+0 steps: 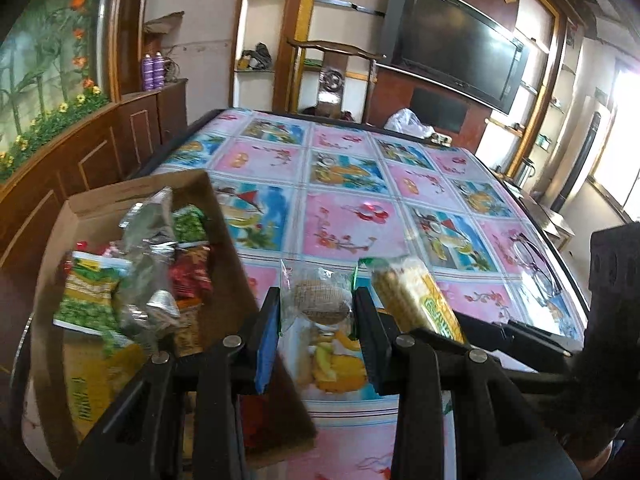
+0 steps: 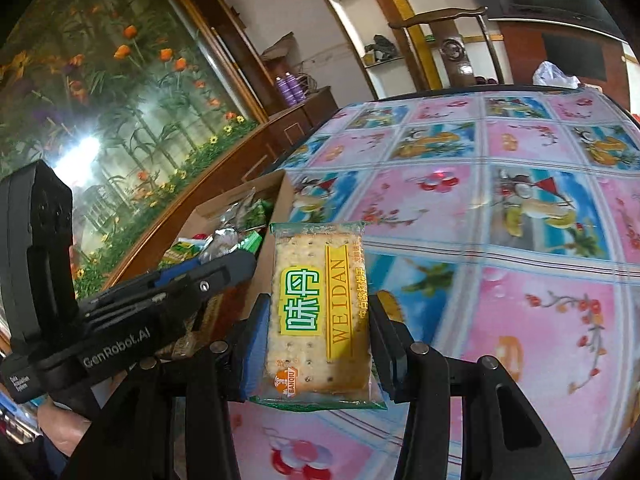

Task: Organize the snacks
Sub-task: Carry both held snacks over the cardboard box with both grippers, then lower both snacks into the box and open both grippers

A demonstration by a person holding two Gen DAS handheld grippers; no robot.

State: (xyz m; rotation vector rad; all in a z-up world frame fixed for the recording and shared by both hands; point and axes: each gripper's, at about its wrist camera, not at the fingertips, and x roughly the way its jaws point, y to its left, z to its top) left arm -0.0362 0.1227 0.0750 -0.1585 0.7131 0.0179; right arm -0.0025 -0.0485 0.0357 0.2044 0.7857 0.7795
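Black fingers of my left gripper (image 1: 316, 312) sat closest to the camera, squeezed together on a small clear packet (image 1: 318, 300) with a round brown biscuit inside. That packet hung above the table (image 1: 344, 216), which had a bright cloth with pink and blue squares on it. Just to the left of my left gripper stood a cardboard box (image 1: 224, 248), and it was full of snack bags (image 1: 132, 280) in green, red and silver, all piled up. My right gripper (image 2: 318, 344) was squeezed tight on a flat pack of crackers (image 2: 316, 312). The pack stood up between the fingers, with green and yellow writing facing the camera. From the left camera, the crackers (image 1: 416, 296) showed just to the right of the biscuit packet, very close to it. From the right camera, the box (image 2: 276, 196) was behind the crackers and a bit to the left, with my left gripper (image 2: 168, 300) in front of it. I could see a big dark TV (image 1: 456, 48) on the far wall, and a wooden chair (image 1: 332, 76) stood past the far end of the table.
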